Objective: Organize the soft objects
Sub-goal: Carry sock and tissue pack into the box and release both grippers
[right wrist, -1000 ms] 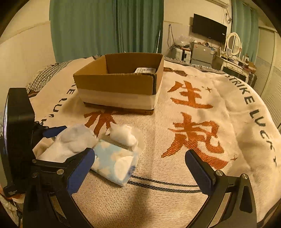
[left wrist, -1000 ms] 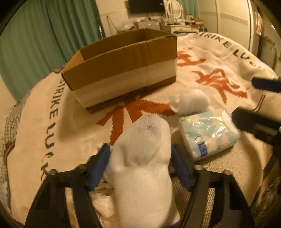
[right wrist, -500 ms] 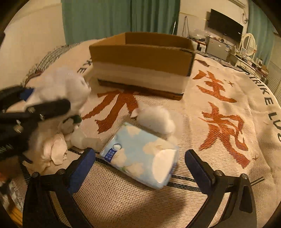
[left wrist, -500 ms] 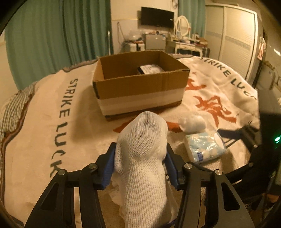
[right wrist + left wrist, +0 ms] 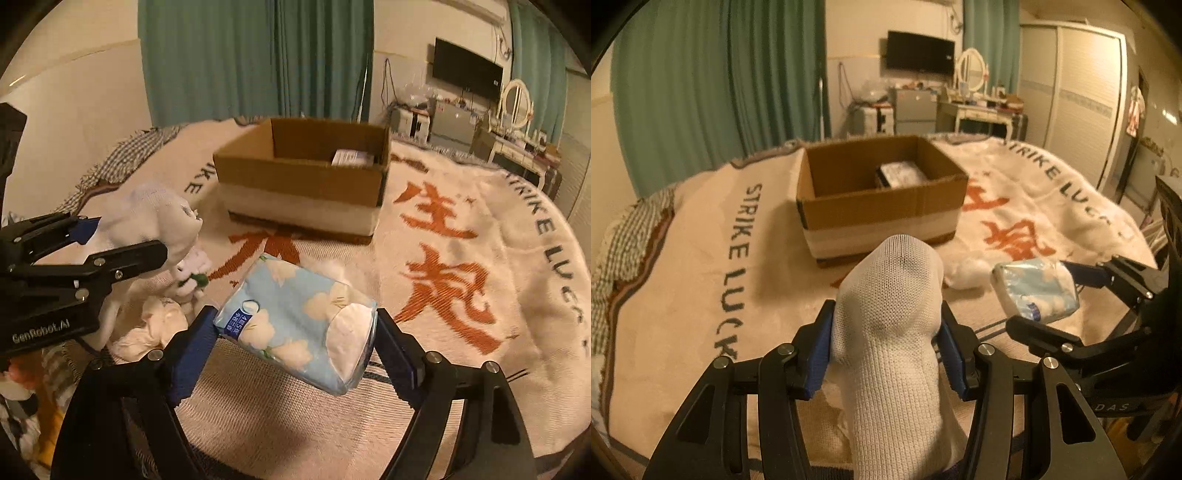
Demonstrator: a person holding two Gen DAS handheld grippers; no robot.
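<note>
My left gripper (image 5: 886,350) is shut on a white sock (image 5: 890,332) and holds it above the bed; the sock also shows in the right wrist view (image 5: 155,218). My right gripper (image 5: 295,347) is shut on a blue tissue pack (image 5: 295,328) with white flowers, lifted off the blanket; the pack also shows in the left wrist view (image 5: 1034,291). An open cardboard box (image 5: 879,206) stands ahead on the blanket with a wrapped pack (image 5: 901,173) inside. A white cotton ball (image 5: 967,271) lies in front of the box.
A cream blanket (image 5: 461,258) with orange characters and dark lettering covers the bed. More white soft items (image 5: 159,325) lie under the left gripper. Green curtains, a TV and a dressing table stand behind the bed.
My right gripper has shut on the tissue pack and lifted it off the blanket. My left gripper has risen with the sock, towards the box.
</note>
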